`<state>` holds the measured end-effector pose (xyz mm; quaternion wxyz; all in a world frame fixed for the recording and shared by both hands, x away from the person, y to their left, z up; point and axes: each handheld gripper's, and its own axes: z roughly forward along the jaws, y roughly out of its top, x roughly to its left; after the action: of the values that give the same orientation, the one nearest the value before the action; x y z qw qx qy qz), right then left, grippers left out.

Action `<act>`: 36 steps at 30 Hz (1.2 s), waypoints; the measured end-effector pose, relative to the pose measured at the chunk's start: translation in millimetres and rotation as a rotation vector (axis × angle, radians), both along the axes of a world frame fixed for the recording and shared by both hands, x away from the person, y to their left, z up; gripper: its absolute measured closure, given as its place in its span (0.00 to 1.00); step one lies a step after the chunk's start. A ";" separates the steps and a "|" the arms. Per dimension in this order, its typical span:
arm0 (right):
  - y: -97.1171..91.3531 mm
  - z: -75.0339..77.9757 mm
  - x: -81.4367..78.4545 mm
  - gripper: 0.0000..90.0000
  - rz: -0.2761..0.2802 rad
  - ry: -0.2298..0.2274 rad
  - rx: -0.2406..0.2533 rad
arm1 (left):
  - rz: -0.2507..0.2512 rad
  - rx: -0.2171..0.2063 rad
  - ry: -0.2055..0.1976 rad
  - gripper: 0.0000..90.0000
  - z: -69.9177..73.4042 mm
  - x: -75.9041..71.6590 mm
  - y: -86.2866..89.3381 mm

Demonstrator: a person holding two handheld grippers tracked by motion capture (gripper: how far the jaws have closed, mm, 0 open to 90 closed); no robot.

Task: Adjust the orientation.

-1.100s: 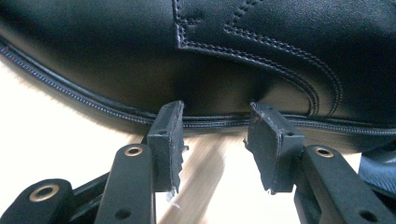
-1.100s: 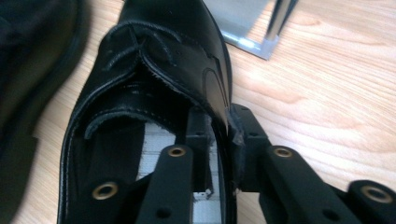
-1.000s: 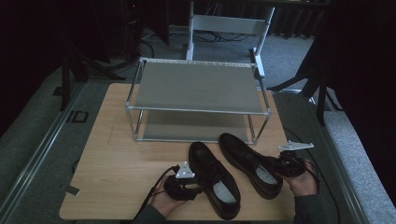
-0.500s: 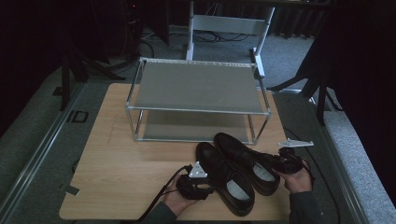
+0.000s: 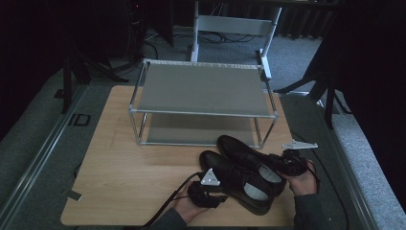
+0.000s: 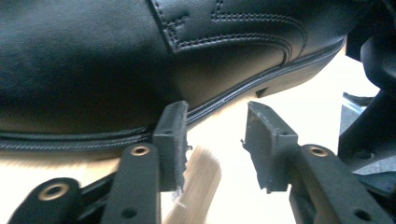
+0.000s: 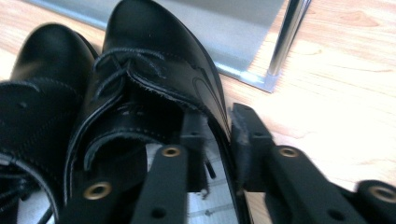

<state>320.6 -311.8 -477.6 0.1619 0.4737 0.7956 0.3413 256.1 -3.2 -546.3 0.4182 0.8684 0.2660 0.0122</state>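
Note:
Two black leather lace-up shoes lie side by side, touching, on the front right of the wooden table (image 5: 129,172). My left gripper (image 5: 219,188) is at the near shoe (image 5: 239,184), on its left side. In the left gripper view that gripper (image 6: 215,130) stands open, with the near shoe's side and sole seam (image 6: 116,56) just beyond the fingertips and nothing between them. My right gripper (image 5: 275,165) holds the far shoe (image 5: 242,151) at its heel end. In the right gripper view the right gripper (image 7: 217,126) is shut on the far shoe's (image 7: 154,60) collar wall, one jaw inside and one outside.
A two-tier metal shoe rack (image 5: 203,91) with grey shelves stands mid-table behind the shoes; its lower shelf and front leg (image 7: 285,32) are close to the far shoe's toe. Bare wood lies to the left. The table's front and right edges are near both hands.
The two shoes have come together. The near shoe slid right against the far one, and my left gripper followed it rightward. The right gripper kept its hold.

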 end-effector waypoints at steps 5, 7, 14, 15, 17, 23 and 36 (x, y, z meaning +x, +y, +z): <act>-4.1 15.4 -17.4 0.68 0.016 -0.071 -0.027 | 0.079 0.027 -0.040 0.60 2.4 3.8 21.9; -5.9 23.6 -25.4 0.65 0.030 -0.091 -0.013 | 0.121 0.034 -0.051 0.59 3.3 7.7 33.9; -3.6 32.1 -45.6 0.54 0.095 -0.063 0.010 | 0.238 0.042 -0.064 0.53 3.0 22.2 62.9; -1.8 31.8 -49.6 0.52 0.115 -0.055 0.006 | 0.266 0.041 -0.060 0.52 1.5 27.9 67.7; 1.8 30.8 -54.4 0.48 0.144 -0.039 0.006 | 0.277 0.029 -0.047 0.50 0.2 33.5 69.6; 19.5 16.8 -57.9 0.40 0.207 0.016 -0.099 | 0.250 0.014 -0.018 0.50 -7.3 43.6 58.4; 27.0 2.5 -53.0 0.58 0.260 0.100 -0.264 | 0.223 0.020 0.012 0.53 -7.8 45.2 45.8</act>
<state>267.6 -284.8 -475.1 0.1375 0.3579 0.8950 0.2279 301.3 42.6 -554.1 0.4041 0.8377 0.3632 0.0559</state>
